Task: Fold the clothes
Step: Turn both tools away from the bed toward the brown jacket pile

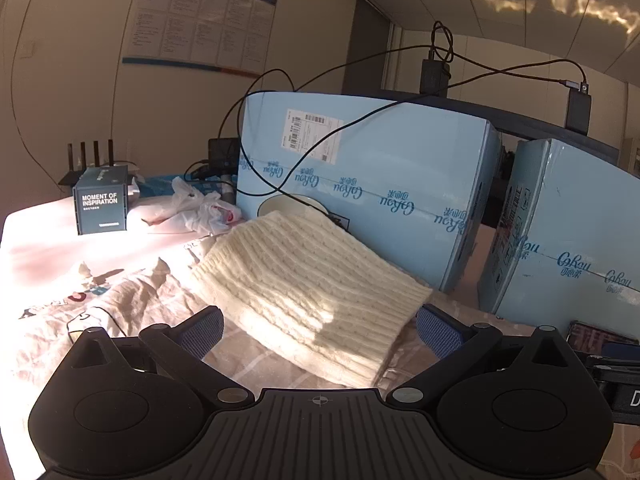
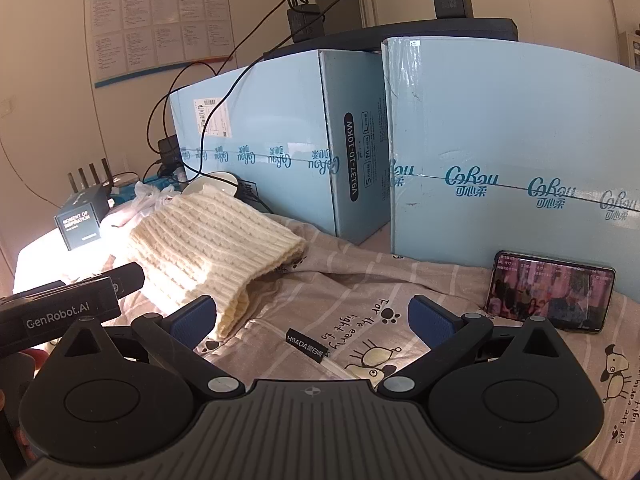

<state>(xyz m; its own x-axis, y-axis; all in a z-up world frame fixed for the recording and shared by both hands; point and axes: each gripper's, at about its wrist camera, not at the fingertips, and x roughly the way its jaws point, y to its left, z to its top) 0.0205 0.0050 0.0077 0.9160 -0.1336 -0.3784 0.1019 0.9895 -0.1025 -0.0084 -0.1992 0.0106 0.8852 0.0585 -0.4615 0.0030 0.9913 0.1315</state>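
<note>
At the far left of your left wrist view a dark box (image 1: pixel 101 205) printed "MOMENT OF INSPIRATION" stands on the sunlit tabletop (image 1: pixel 36 236), with a crumpled white plastic bag (image 1: pixel 192 210) just to its right. In the middle of the frame lies the folded cream knit sweater (image 1: pixel 308 296), resting on a striped printed sheet (image 1: pixel 120 304) and running diagonally down toward your left claw (image 1: pixel 318 330), which is released, its blue pads spread to either side of the sweater's near edge without touching it. Behind the sweater stand two pale blue cartons (image 1: pixel 400 184). In your right wrist view the sweater (image 2: pixel 212 248) sits left of centre; your right claw (image 2: pixel 312 316) is also released, hanging over the sheet (image 2: pixel 360 280), its left pad just beside the sweater's lower corner. At the right a phone (image 2: pixel 550 292) leans against a carton (image 2: pixel 520 152), screen lit.
</note>
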